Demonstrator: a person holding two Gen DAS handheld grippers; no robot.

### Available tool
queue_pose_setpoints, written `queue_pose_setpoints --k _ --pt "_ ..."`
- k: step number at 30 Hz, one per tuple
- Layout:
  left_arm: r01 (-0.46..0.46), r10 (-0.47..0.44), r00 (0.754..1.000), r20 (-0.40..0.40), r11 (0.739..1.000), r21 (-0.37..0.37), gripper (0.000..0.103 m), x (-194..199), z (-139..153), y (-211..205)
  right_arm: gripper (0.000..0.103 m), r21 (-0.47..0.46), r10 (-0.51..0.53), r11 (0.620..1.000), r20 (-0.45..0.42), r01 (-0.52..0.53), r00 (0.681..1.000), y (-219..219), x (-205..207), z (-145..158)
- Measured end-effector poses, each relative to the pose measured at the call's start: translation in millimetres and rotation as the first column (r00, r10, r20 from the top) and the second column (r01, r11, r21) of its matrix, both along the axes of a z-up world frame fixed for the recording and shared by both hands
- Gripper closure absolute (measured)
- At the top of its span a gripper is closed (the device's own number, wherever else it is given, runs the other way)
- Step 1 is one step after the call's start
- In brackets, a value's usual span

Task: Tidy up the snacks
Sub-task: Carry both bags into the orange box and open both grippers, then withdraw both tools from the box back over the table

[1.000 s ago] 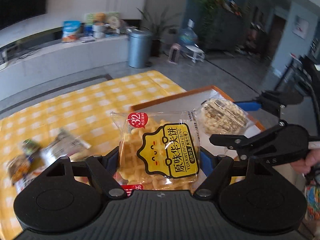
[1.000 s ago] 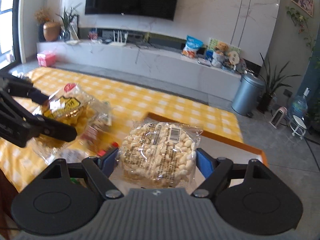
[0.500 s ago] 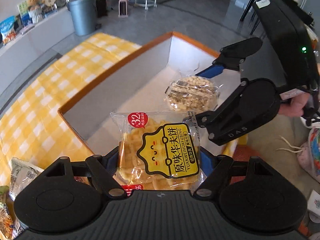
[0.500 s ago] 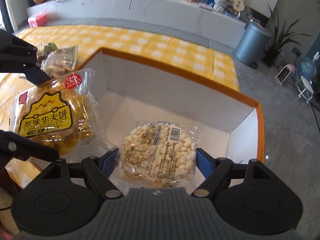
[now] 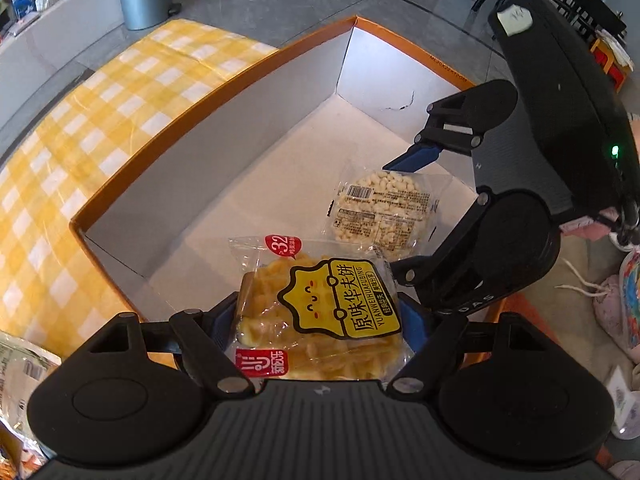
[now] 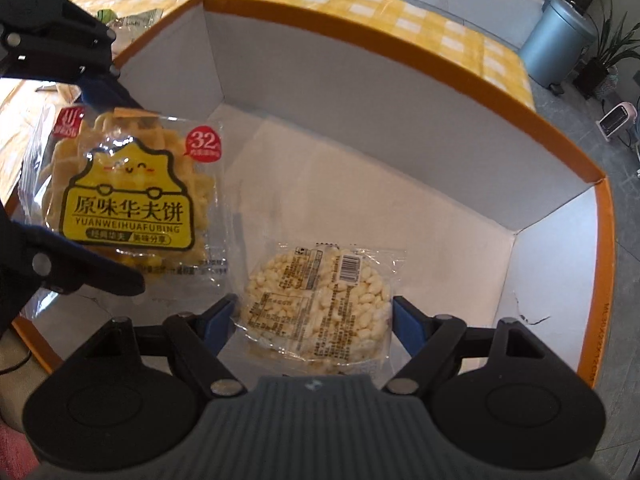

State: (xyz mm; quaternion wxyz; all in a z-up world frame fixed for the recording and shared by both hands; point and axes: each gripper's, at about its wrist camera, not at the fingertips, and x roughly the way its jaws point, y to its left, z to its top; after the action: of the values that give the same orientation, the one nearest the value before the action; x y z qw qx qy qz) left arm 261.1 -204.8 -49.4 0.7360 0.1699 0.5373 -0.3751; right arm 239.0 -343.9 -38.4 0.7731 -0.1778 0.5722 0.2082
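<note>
Both claws point steeply down into the orange-rimmed box (image 5: 208, 98) because each carries a snack for it. The left claw (image 5: 320, 320) grips the waffle packet (image 5: 324, 312) by its side edges; just right of it, the right claw (image 6: 314, 316) likewise grips the puffed-rice cake (image 6: 320, 312). Both packets hang over the near floor, and I judge release comes next.

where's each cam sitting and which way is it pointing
Left wrist: on the left gripper, looking steeply down into the orange-rimmed box; own fingers clamp the waffle pack.
Right wrist: on the right gripper, looking steeply down; own fingers clamp the puffed rice cake.
Shared: box, both packs, each other's gripper.
</note>
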Motion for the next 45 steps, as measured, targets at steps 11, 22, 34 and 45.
queue_pose_setpoints --k 11,22,34,45 --pt "0.085 -0.09 0.995 0.036 0.989 0.124 0.012 -8.4 -10.9 -18.7 0.023 -0.062 -0.018 0.998 -0.059 0.015 0.998 0.3 7.6 5.4" --pt "0.04 -0.044 0.998 0.034 0.994 0.102 0.003 -10.9 -4.5 -19.2 0.022 -0.097 -0.032 0.995 -0.007 0.032 0.999 -4.7 -4.8 22.7" --pt "-0.008 0.006 0.992 0.129 1.0 0.016 0.0 -35.9 27.5 -8.0 0.022 -0.122 -0.047 0.991 0.105 0.059 0.993 -4.0 -25.7 43.6" --pt "-0.075 0.087 0.959 0.27 0.996 -0.054 0.0 -73.9 70.7 18.6 0.022 -0.079 -0.093 0.989 0.304 0.123 0.948 9.1 -57.1 90.5"
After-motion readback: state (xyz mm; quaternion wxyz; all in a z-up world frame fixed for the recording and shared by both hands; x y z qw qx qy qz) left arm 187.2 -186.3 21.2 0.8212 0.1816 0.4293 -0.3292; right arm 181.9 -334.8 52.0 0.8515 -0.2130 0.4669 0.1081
